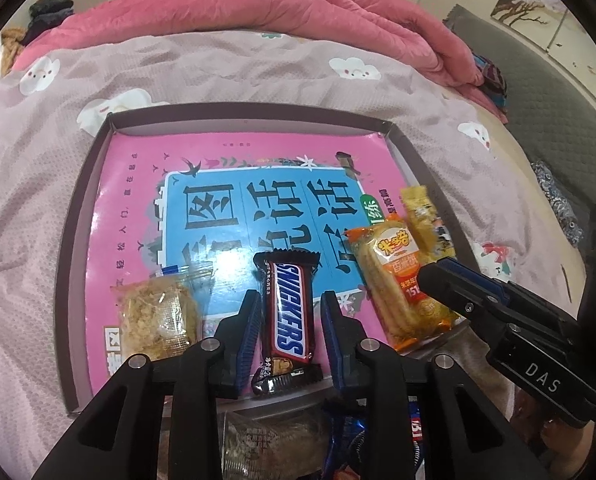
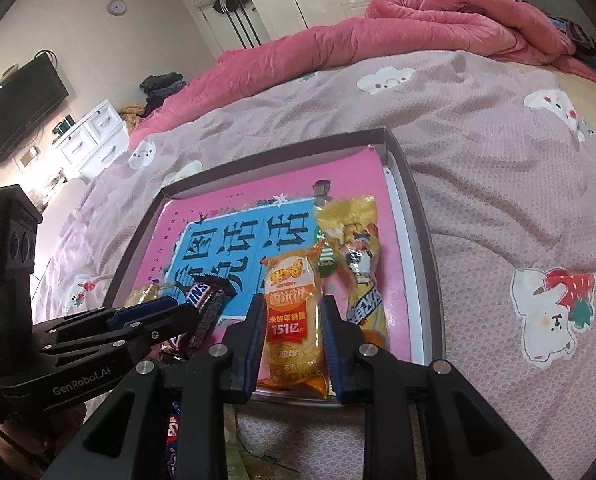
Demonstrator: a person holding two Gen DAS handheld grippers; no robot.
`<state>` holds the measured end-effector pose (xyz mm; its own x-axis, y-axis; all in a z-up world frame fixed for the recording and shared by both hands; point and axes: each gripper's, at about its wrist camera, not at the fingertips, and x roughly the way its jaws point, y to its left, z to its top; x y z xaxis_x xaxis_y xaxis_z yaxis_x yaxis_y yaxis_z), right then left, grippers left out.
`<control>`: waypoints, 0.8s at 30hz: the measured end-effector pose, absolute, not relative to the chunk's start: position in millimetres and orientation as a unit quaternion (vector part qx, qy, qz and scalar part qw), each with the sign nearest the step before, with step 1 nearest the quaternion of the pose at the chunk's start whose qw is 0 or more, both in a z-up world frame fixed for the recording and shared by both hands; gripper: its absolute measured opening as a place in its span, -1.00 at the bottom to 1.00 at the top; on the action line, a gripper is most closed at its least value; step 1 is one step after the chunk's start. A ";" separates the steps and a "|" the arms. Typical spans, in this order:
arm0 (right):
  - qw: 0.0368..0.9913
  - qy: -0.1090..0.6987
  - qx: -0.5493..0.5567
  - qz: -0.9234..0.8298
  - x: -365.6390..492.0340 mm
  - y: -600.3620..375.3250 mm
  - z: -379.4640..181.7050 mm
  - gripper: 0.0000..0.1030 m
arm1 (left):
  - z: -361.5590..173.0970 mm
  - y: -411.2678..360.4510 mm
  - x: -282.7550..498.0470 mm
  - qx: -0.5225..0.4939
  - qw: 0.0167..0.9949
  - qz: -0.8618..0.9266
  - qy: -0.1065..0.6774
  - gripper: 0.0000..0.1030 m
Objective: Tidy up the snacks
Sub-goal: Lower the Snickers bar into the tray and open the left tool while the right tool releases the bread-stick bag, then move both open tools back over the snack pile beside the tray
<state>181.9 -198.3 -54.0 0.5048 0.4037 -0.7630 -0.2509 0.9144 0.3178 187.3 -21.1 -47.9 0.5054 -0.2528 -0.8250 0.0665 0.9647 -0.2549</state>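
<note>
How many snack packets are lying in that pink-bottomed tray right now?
4: a clear crumbly packet at the left, a Snickers bar between one gripper's fingers, an orange rice-cracker pack between the other's, a yellow packet rightmost. More wrappers lie outside the tray's near edge, partly hidden.

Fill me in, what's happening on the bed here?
A person with two handheld grippers is laying snacks in a shallow box on the bed. The left gripper straddles a Snickers bar, pads just clear of it. The right gripper pinches an orange rice cracker pack. Two more packets already lie inside.
</note>
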 end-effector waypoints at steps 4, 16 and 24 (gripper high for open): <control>0.869 0.448 0.077 0.197 179.2 -195.1 -48.7 -0.47 | -43.1 -19.5 185.2 -0.094 0.865 -0.089 0.485 -0.19; 0.880 0.420 0.067 0.211 170.4 -189.8 -34.8 -0.17 | -30.4 -12.1 177.0 -0.092 0.869 -0.076 0.479 0.01; 0.886 0.404 0.065 0.217 164.9 -189.0 -26.5 -0.11 | -16.3 -1.4 170.0 -0.102 0.875 -0.068 0.469 0.25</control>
